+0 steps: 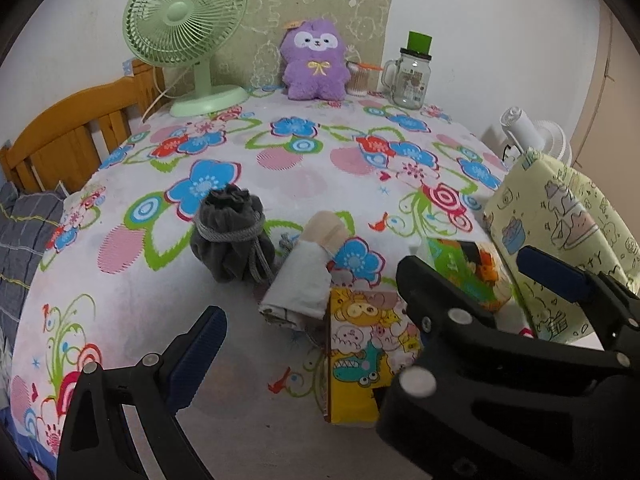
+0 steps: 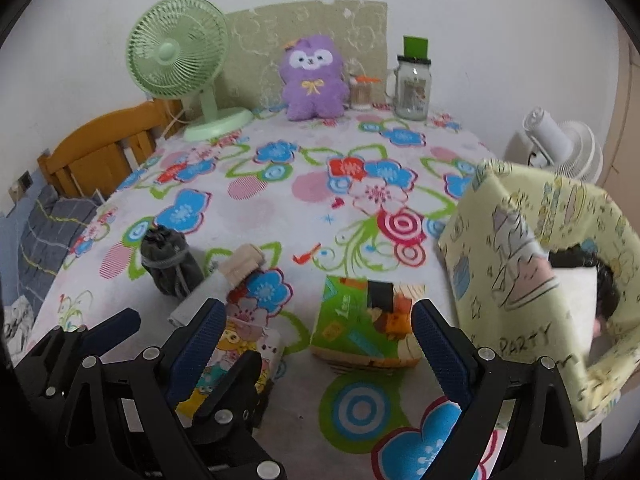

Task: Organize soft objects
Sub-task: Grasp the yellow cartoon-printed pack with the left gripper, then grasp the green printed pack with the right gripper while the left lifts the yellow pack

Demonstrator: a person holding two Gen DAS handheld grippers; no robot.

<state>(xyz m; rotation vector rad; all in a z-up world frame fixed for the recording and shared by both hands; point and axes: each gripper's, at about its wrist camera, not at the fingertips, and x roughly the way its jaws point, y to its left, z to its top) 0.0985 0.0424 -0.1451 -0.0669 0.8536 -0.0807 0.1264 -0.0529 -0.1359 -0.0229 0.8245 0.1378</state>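
Four soft items lie on the flowered tablecloth [image 1: 280, 168]: a grey drawstring pouch [image 1: 228, 240] [image 2: 168, 264], a rolled white and beige cloth [image 1: 308, 276] [image 2: 240, 264], a yellow cartoon tissue pack [image 1: 360, 352] [image 2: 236, 356] and a green tissue pack [image 1: 468, 272] [image 2: 360, 328]. A pale yellow fabric box [image 1: 552, 216] [image 2: 520, 272] stands at the right, its opening showing something dark and white inside. My left gripper [image 1: 320, 312] is open over the yellow pack, its right finger hidden. My right gripper [image 2: 316, 312] [image 1: 468, 264] is open and empty, close behind the green pack.
At the back stand a purple plush [image 1: 314, 60] [image 2: 314, 80], a green fan [image 1: 188, 36], a glass jar mug [image 1: 410, 76] and a small swab holder [image 1: 358, 78]. A white fan [image 2: 560, 148] is beyond the right edge, a wooden frame [image 1: 68, 132] and grey bedding [image 1: 24, 232] at the left.
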